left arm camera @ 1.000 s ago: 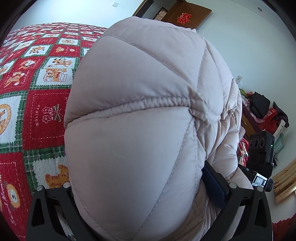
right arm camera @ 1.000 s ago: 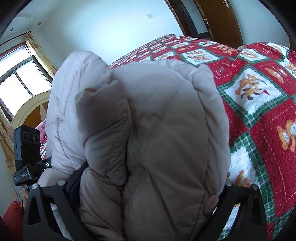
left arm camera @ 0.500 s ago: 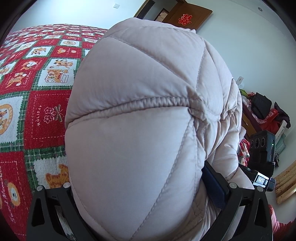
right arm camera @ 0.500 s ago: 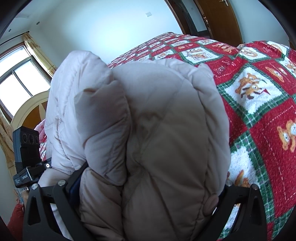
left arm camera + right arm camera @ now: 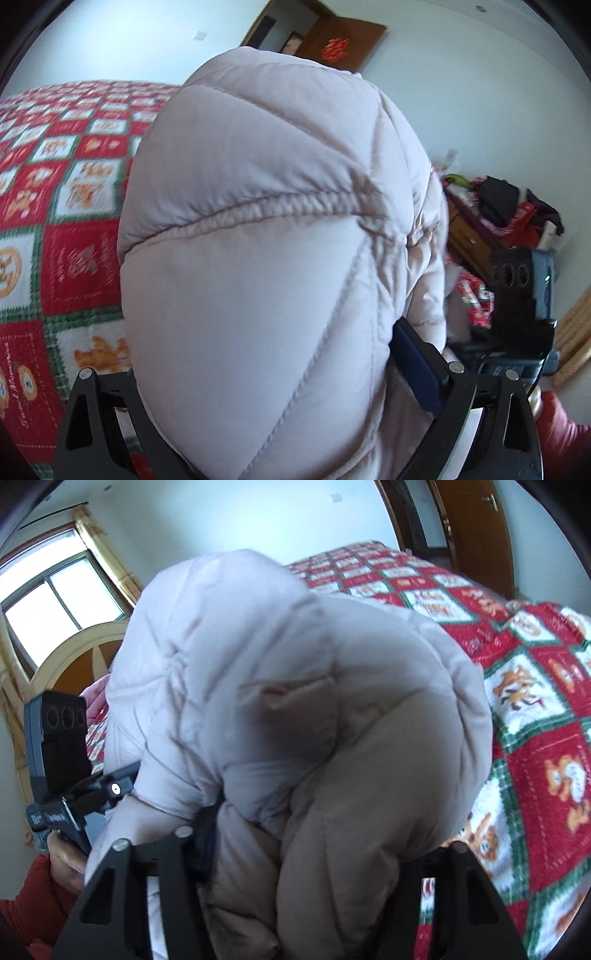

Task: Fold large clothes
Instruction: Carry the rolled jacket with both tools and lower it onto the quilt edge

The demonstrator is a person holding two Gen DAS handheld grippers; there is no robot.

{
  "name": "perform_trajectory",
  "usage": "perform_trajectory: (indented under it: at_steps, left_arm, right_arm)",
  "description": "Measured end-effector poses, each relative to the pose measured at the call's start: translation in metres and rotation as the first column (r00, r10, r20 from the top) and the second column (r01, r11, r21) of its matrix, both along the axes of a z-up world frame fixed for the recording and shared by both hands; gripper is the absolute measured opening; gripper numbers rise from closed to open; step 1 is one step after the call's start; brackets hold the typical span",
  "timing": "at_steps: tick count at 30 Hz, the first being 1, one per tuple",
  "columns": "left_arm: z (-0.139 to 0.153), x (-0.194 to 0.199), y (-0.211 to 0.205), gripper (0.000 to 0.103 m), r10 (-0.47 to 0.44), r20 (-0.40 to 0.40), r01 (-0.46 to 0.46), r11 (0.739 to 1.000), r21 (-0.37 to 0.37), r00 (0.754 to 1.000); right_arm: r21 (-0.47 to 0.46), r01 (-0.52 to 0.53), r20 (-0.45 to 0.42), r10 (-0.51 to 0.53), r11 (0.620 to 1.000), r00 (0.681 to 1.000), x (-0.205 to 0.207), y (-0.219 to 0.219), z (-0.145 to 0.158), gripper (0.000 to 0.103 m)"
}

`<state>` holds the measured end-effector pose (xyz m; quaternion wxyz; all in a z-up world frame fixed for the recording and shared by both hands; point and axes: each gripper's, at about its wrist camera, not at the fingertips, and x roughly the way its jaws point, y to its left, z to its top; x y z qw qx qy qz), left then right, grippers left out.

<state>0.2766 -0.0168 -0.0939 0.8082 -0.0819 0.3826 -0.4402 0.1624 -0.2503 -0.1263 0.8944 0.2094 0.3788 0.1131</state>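
Note:
A puffy pale pink quilted jacket (image 5: 258,258) fills the left wrist view and bulges out between the fingers of my left gripper (image 5: 266,369). Its wide jaws are closing and the blue pad (image 5: 417,369) presses into the padding. In the right wrist view the same jacket (image 5: 314,709) is bunched between the fingers of my right gripper (image 5: 317,838), whose jaws are closing and squeezing the folds. The jacket's lower part is hidden behind both grippers. Each view shows the other gripper's body beside the jacket.
A red, green and white patchwork quilt (image 5: 74,258) (image 5: 535,701) covers the bed under the jacket. A brown door (image 5: 343,44) and a cluttered wooden cabinet (image 5: 509,206) stand at the back. A window (image 5: 55,598) is at the left. A hand (image 5: 62,864) in a red sleeve holds the left gripper.
The right jaws have come together and now squeeze the jacket into a tighter bundle. Both grippers have risen with the jacket, and the quilt has shifted in both views.

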Motion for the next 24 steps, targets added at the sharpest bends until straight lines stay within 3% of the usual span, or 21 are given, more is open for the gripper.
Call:
perform_trajectory:
  at_steps: [4,6,10,13,16,18,20,22,24]
  left_arm:
    - [0.044,-0.028,-0.032,0.097,-0.089,0.08,0.093,0.995,-0.045,0.993]
    - [0.063,-0.034,-0.054,0.097,-0.121,0.098,0.127,0.99,-0.059,0.988]
    - [0.096,-0.043,-0.145,0.097,-0.219,0.121,0.229,0.971,-0.074,0.968]
    - [0.1,-0.046,-0.218,0.097,-0.257,0.152,0.258,0.966,0.008,0.955]
    - [0.074,-0.041,-0.293,0.099,-0.258,0.135,0.236,0.958,0.16,0.957]
    - [0.056,-0.038,-0.323,0.102,-0.241,0.145,0.199,0.947,0.252,0.96]
    - [0.046,-0.037,-0.338,0.102,-0.232,0.149,0.176,0.933,0.314,0.961]
    - [0.048,-0.041,-0.346,0.102,-0.234,0.163,0.165,0.921,0.354,0.958]
    - [0.054,-0.041,-0.344,0.102,-0.237,0.179,0.159,0.917,0.366,0.955]
  right_arm:
    - [0.118,0.031,0.083,-0.04,0.993,0.996,-0.033,-0.022,0.023,0.048]
    - [0.109,0.093,0.132,-0.107,0.99,0.986,-0.056,-0.049,0.046,0.048]
    - [0.095,0.236,0.172,-0.25,0.967,0.953,-0.094,-0.123,0.077,0.047]
    - [0.084,0.364,0.109,-0.372,0.928,0.922,-0.11,-0.186,0.068,0.05]
    - [0.097,0.481,0.013,-0.485,0.871,0.875,-0.117,-0.239,0.03,0.054]
    - [0.117,0.544,-0.045,-0.543,0.831,0.838,-0.121,-0.259,0.004,0.064]
    - [0.181,0.622,-0.132,-0.608,0.762,0.783,-0.128,-0.278,-0.025,0.079]
    - [0.241,0.645,-0.15,-0.628,0.726,0.763,-0.137,-0.288,-0.036,0.079]
    - [0.22,0.664,-0.134,-0.652,0.715,0.746,-0.153,-0.289,-0.025,0.079]
